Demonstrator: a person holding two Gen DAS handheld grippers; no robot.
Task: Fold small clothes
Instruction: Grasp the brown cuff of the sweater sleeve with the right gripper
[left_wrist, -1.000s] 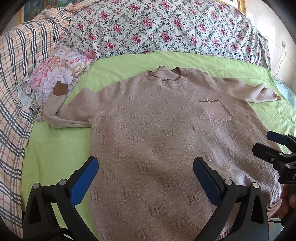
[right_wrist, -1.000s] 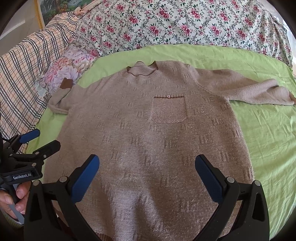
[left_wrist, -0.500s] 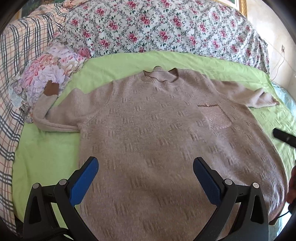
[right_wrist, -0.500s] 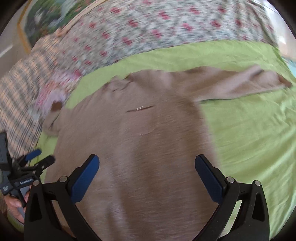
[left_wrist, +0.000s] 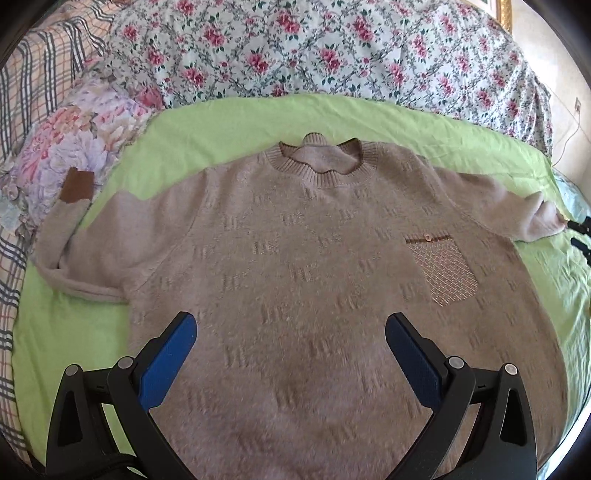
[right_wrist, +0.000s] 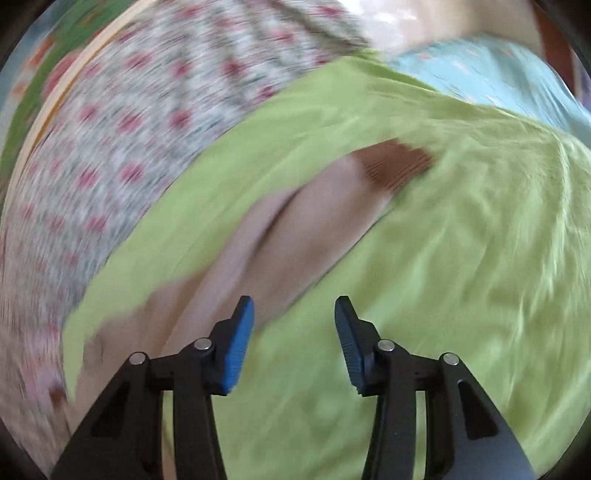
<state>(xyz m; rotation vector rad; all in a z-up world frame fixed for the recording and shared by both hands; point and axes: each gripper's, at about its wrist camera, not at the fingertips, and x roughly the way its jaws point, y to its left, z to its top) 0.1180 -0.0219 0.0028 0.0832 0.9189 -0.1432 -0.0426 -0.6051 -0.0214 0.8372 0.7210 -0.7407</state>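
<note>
We had a tan sweater (left_wrist: 295, 266) lying flat and face up on the green sheet (left_wrist: 207, 129) of the bed, collar away from us, chest pocket (left_wrist: 443, 269) showing, both sleeves stretched out to the sides. Our left gripper (left_wrist: 290, 354) hung over the lower body of the sweater with its jaws spread wide and nothing between them. Our right gripper (right_wrist: 294, 343) was out by the far sleeve (right_wrist: 295, 229), whose brown cuff (right_wrist: 391, 166) lay ahead of it on the sheet; its jaws were parted, not as wide as the left's, and empty, and that view was blurred, so we could not tell how close the pads were to the cloth. No fold was made yet, so we judged the first step in hand to be folding that sleeve in. The next move called for pinching the sleeve near its cuff and carrying it across the chest.
</note>
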